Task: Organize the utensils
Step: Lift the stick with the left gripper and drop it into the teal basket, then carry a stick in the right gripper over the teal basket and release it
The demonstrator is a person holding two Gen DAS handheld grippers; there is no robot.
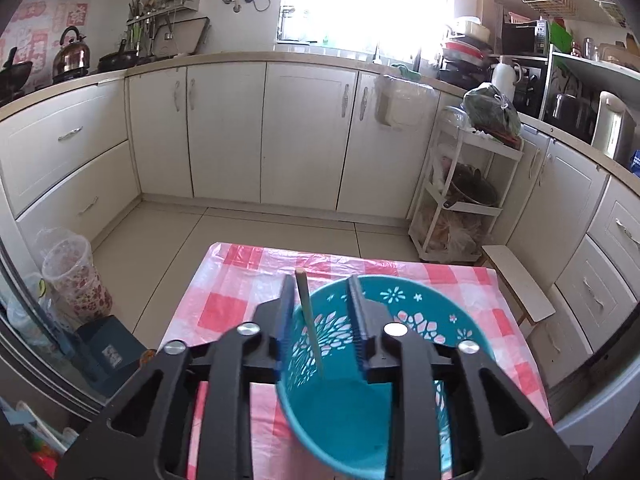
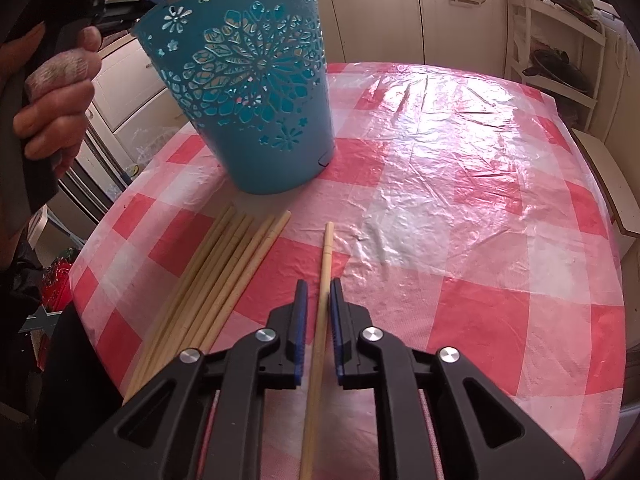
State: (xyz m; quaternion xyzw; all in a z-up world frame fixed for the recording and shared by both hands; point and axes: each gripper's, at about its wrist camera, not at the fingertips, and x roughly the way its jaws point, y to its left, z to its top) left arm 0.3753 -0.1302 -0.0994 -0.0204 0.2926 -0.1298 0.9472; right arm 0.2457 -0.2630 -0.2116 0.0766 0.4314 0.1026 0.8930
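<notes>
Nearby, loose chopsticks [image 2: 208, 280] beside teal holder [image 2: 256, 92], touching nothing.

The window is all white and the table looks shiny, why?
Left wrist view: sunlight overexposes the window, washing out its detail, and the fisheye lens bends the counter. Right wrist view: the plastic tablecloth reflects that light as glare, hiding some checks.

No lettering, label, brand, number or sign can be read in either view. The pink and red posters [image 1: 40, 36] on the far left wall and the small sticker on the dark box [image 1: 111, 354] on the floor at near left are too blurred to make out
</notes>
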